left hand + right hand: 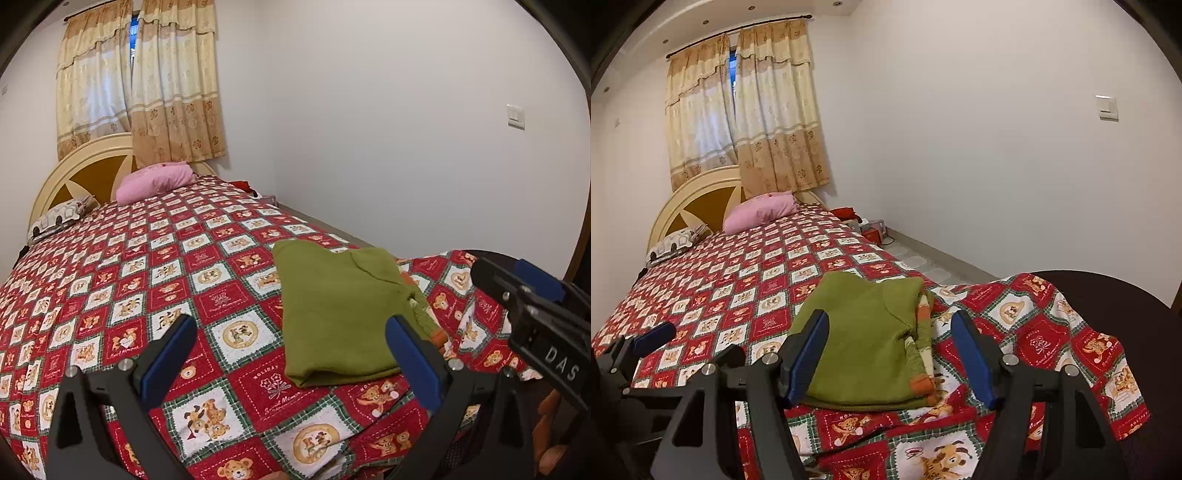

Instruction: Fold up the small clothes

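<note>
Both grippers, left (291, 354) and right (890, 354), I'm holding spread empty; green garment (864, 343) sitting at twelve o'clock, nearer my right.

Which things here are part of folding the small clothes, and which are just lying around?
Part of the job:
- green garment, lying folded on the bedspread
- left gripper, jaws open
- right gripper, jaws open

Just lying about:
- pink pillow
- patterned pillow
- red items on the floor by the wall

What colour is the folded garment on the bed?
Olive green garment with orange trim, clearest in the right wrist view.
</note>
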